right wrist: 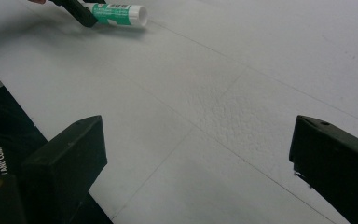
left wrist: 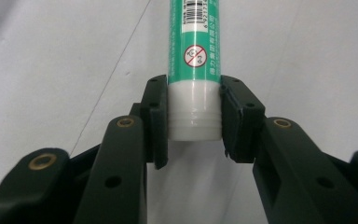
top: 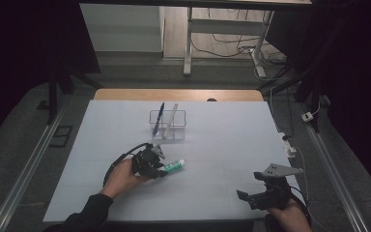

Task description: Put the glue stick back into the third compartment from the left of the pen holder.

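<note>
Two black jaws of the left gripper (left wrist: 194, 116) are clamped on the white end of a glue stick (left wrist: 194, 70), their pads pressing its sides. The stick's long axis runs straight out ahead of this gripper, lying flat on the white table (top: 222, 145); in the high view the stick (top: 174, 166) points away from the gripper (top: 158, 166) toward the right and slightly away from the person. Its body is green with white print. A barcode sits on a white patch farther out, with digits below it that look like they start 6 921, though they are partly cut off. Nearer the jaws is a round red prohibition sign and a column of small white characters too fine to read.

Well off to the right, the right gripper (top: 251, 195) hangs with its jaws spread wide and nothing between them. Beyond the left gripper stands a clear holder (top: 167, 124) with a blue pen (top: 159, 117) and a pale stick (top: 172, 116) leaning in it.
</note>
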`<state>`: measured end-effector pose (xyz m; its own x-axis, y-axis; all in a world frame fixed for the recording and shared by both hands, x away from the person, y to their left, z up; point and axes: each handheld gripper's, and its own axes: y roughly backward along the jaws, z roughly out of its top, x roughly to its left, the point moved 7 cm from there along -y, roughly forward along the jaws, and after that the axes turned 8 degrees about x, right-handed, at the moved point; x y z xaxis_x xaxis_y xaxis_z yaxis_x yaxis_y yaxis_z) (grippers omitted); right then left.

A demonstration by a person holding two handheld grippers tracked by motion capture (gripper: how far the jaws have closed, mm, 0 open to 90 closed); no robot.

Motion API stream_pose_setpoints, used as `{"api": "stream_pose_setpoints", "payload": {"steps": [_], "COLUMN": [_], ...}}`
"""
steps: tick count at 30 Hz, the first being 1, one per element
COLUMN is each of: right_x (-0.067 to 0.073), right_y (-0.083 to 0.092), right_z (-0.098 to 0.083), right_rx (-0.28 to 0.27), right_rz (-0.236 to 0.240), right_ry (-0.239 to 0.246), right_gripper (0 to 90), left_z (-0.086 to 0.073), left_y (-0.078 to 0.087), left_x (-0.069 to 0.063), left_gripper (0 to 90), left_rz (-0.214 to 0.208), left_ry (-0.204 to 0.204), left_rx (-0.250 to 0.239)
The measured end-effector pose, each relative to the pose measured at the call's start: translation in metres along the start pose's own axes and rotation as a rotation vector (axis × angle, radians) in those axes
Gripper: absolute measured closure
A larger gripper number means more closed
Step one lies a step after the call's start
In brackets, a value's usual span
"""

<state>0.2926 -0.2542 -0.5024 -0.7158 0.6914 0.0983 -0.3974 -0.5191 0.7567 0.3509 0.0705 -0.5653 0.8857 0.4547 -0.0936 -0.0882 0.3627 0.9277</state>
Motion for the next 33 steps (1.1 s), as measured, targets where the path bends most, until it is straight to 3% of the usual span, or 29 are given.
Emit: {"api": "stream_pose_setpoints", "payload": {"steps": [7,10,17,24,27,33], "right_x": [0.003,0.006,0.017,0.031,0.038,0.046], "right_y": [0.001,0.001,-0.002,-0.011,-0.014,-0.024], "right_z": [0.001,0.002,0.012,0.019,0.025,0.034], "right_rx": [-0.008,-0.005,-0.022,0.01,0.006,0.031], "right_rz": [-0.008,0.013,0.01,0.035,0.079,0.064], "right_ry": [0.03,0.031,0.091,0.156,0.156,0.233], "right_gripper": [2.1,2.1,0.0,0.0,0.0,0.0], "left_z": [0.004,0.008,0.015,0.019,0.021,0.026], "left_y": [0.008,0.014,0.022,0.025,0.026,0.029], "left_x": [-0.004,-0.007,-0.015,-0.021,-0.025,-0.03], "left_gripper": [64.9,64.9,64.8,64.8,64.8,64.8], "left_rz": [-0.024,-0.029,-0.037,-0.042,-0.048,-0.058], "left_ry": [0.027,0.032,0.01,-0.004,-0.008,-0.019], "left_rx": [-0.011,-0.024,-0.038,-0.045,-0.048,-0.053]}}
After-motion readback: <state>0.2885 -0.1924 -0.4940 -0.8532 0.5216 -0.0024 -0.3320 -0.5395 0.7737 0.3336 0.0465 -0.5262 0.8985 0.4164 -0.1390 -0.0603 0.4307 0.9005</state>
